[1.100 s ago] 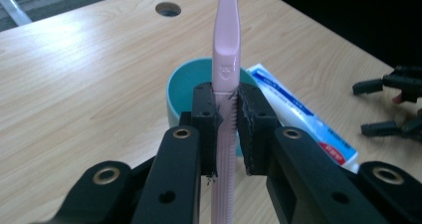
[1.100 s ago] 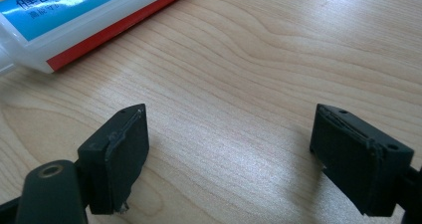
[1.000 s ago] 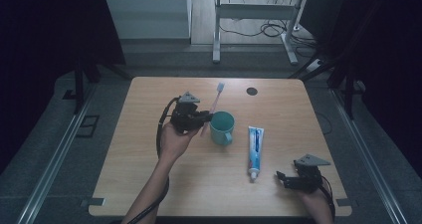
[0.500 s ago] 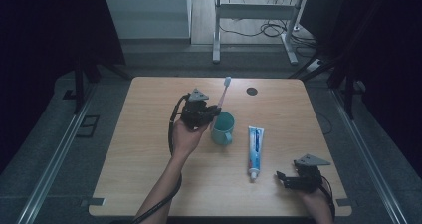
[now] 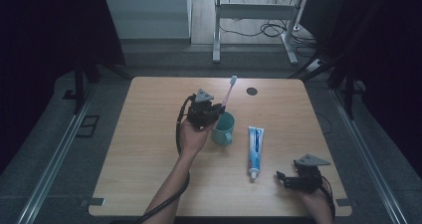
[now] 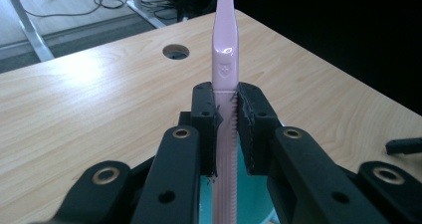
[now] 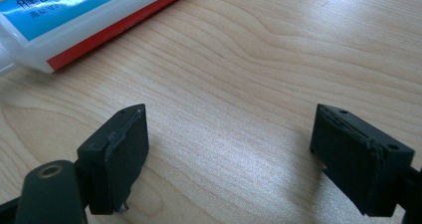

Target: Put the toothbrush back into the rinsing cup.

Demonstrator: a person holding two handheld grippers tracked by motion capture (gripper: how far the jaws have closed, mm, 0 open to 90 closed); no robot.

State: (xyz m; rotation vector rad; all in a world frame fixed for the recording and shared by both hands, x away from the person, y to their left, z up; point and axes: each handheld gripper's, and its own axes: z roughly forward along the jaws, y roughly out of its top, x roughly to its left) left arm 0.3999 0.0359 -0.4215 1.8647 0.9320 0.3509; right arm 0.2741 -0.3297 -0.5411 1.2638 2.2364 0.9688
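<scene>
My left gripper [image 5: 217, 112] sits mid-table [image 5: 149, 149], clamped on the toothbrush [image 5: 230, 87], which slants up and away over the cup [image 5: 223, 128] just right of it. The toothpaste tube [image 5: 255, 144] lies right of the cup. My right gripper [image 5: 284, 180] rests at the near right, jaws apart, beside the tube's near end.

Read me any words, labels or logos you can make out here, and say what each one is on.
Toothpaste tube: a line of white characters on the blue band, cut off by the frame edge and too blurred to read.
Toothpaste tube in the high view: print too small to read.
Pink toothbrush: a small embossed shield-like mark on the handle, no legible letters.
</scene>
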